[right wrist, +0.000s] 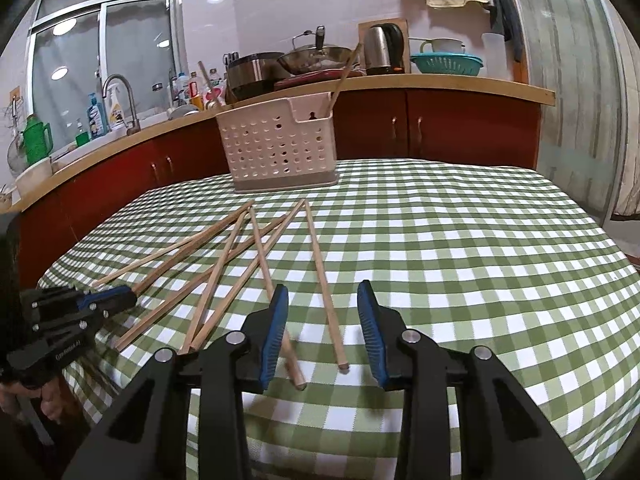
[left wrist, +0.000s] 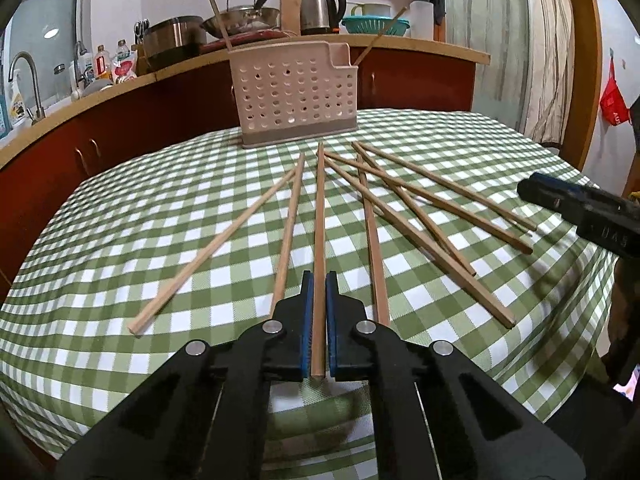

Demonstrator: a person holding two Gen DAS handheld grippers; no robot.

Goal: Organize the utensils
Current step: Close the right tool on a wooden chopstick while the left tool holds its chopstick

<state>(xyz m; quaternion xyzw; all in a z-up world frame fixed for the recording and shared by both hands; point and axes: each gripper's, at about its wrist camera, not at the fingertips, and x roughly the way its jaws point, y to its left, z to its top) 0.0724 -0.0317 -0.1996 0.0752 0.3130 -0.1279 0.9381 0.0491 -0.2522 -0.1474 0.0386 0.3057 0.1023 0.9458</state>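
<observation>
While the left gripper (left wrist: 319,320) clamps one chopstick (left wrist: 319,216) for the holder (left wrist: 296,92), others wait. Right gripper (right wrist: 323,332) gapes, empty, straddling another.

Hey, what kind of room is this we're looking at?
Most likely a home kitchen. A counter runs along the wall with a sink faucet, an electric kettle and a wok on it, and a table with a green checked cloth stands in front.

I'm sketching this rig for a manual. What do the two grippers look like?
Both match: the left gripper and right gripper have black angular linkage arms with cut-out openings, silver round pivot pins and blue ribbed pads on the fingers. Pale lettering marks each body's side. No cables or sleeves show.
</observation>
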